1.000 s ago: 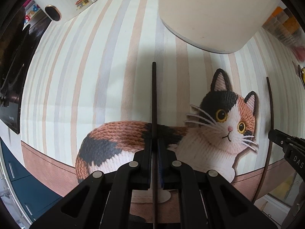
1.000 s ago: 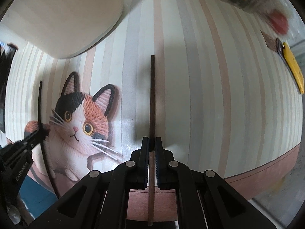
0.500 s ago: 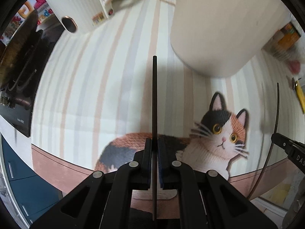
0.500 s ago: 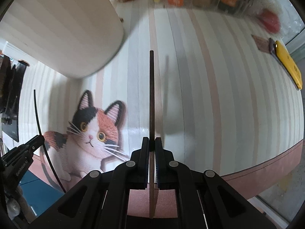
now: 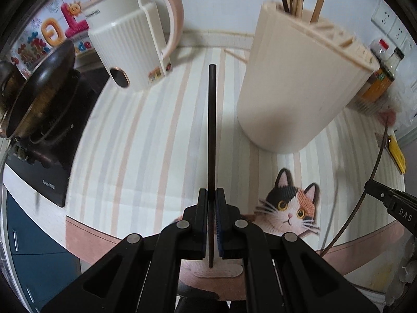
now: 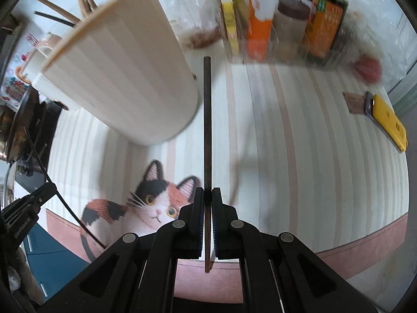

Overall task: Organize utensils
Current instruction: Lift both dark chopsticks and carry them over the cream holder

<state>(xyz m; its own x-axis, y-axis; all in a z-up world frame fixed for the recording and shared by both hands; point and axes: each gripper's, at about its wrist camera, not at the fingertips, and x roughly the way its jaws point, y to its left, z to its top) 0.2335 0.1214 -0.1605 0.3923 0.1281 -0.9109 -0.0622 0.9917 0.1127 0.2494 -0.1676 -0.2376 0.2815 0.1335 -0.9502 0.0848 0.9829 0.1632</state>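
Across the middle of both views, a striped mat point(image 5: 146, 135) printed with a calico cat point(image 5: 289, 208). Upper left of the left view: a ribbed cream kettle point(image 5: 125, 49) with a pink handle, tilted by the lens. Far left, a dark wok point(image 5: 39, 86) on a black stove point(image 5: 49, 177), colourful lettering behind. Along the top of the right view, blurred bottles and jars point(image 6: 323, 18). At right edge, a yellow bar-shaped object point(image 6: 388, 122) beside a small brown card point(image 6: 354, 103).
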